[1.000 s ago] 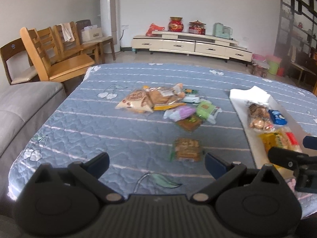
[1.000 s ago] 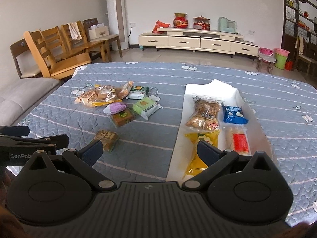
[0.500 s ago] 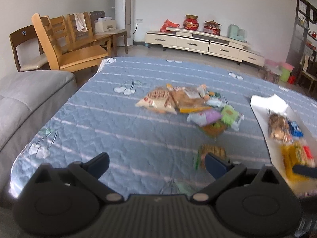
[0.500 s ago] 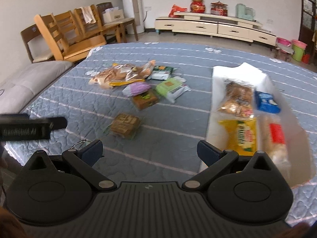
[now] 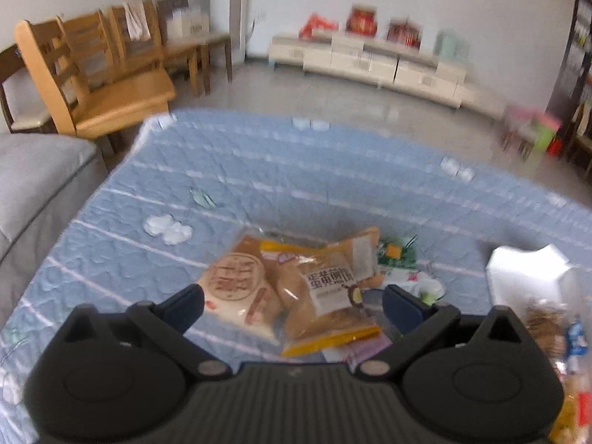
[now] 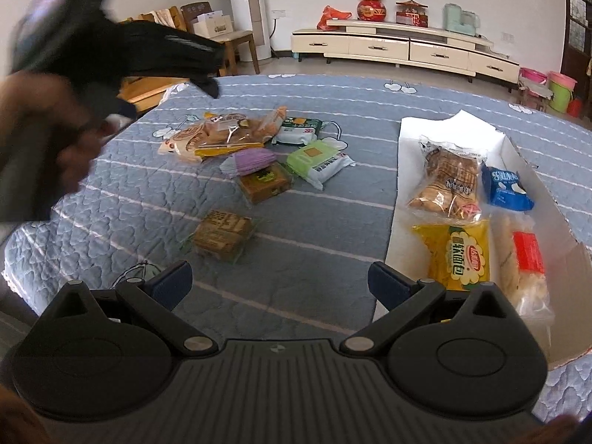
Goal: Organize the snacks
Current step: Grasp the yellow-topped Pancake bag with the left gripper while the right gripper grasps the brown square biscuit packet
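A pile of loose snack packets lies on the blue quilted table (image 6: 296,259): two bread packets (image 5: 296,288) (image 6: 222,135), a purple packet (image 6: 251,161), a green packet (image 6: 318,159) and two brown boxes (image 6: 264,181) (image 6: 224,231). A white box (image 6: 414,133) at the right holds a biscuit bag (image 6: 447,181), a blue packet (image 6: 507,188), a yellow packet (image 6: 458,255) and a red-and-white packet (image 6: 527,259). My left gripper (image 5: 292,307) is open, hovering just above the bread packets; it also shows in the right wrist view (image 6: 207,85). My right gripper (image 6: 279,283) is open and empty near the front edge.
Wooden chairs (image 5: 103,85) and a grey sofa (image 5: 33,185) stand left of the table. A low white cabinet (image 6: 407,50) runs along the back wall. Coloured bins (image 6: 555,88) stand at the far right.
My left gripper has moved forward and up over the table to the bread packets. My right gripper has moved slightly forward; both stay open.
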`<control>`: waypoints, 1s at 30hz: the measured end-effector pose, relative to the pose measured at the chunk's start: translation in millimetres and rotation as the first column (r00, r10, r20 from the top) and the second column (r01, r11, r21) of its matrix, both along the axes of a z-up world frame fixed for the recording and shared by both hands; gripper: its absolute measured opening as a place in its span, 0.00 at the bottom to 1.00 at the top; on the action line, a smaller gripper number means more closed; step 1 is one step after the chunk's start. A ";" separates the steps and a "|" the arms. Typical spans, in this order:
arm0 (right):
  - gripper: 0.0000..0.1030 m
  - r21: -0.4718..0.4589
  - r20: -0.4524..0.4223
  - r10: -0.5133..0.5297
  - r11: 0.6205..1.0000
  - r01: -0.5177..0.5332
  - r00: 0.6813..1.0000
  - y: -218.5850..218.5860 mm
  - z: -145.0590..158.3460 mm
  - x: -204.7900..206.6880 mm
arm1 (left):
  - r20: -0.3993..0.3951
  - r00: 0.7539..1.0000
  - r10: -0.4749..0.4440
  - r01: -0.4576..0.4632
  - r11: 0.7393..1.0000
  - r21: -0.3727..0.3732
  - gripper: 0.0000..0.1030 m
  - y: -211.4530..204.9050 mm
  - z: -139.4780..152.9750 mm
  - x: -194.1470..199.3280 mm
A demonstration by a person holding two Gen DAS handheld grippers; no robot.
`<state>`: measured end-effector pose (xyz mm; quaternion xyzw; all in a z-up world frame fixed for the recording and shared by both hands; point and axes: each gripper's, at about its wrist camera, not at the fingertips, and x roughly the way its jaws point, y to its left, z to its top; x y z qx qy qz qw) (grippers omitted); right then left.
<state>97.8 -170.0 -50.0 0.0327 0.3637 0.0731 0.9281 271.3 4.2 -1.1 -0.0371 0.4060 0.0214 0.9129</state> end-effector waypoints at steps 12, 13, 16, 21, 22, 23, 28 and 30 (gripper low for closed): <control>1.00 0.032 -0.018 -0.045 0.998 0.045 0.999 -22.3 -10.0 3.8 | -0.071 0.996 -0.052 0.054 0.998 0.020 0.34 -11.7 -27.8 33.1; 1.00 0.033 -0.019 -0.050 0.998 0.051 0.999 -22.8 -9.9 3.9 | -0.073 0.995 -0.062 0.063 0.998 0.014 0.32 -12.1 -25.1 32.1; 1.00 0.035 -0.016 -0.053 0.998 0.053 0.998 -22.8 -7.7 2.3 | -0.048 0.994 -0.100 0.101 0.995 0.001 0.29 -8.9 -19.6 18.5; 1.00 0.020 -0.005 -0.043 0.999 0.043 0.999 -17.4 -4.5 1.0 | 0.010 0.992 -0.123 0.123 0.991 -0.060 0.28 12.6 -11.3 -22.5; 1.00 0.018 -0.004 -0.041 0.999 0.041 0.999 -15.9 -3.7 0.6 | 0.025 0.992 -0.126 0.127 0.990 -0.063 0.28 17.8 -10.0 -35.6; 1.00 0.018 -0.003 -0.039 0.999 0.039 0.999 -14.1 -3.0 0.6 | 0.033 0.991 -0.126 0.128 0.990 -0.061 0.28 22.0 -10.7 -45.7; 1.00 0.006 -0.002 -0.011 1.000 0.011 1.000 -1.1 -1.7 0.2 | 0.037 0.992 -0.118 0.120 0.991 -0.055 0.28 50.6 -28.5 -99.4; 1.00 0.006 -0.005 -0.002 1.000 0.002 1.000 2.2 -2.6 -0.1 | 0.016 0.992 -0.122 0.123 0.990 -0.066 0.31 59.5 -41.0 -110.5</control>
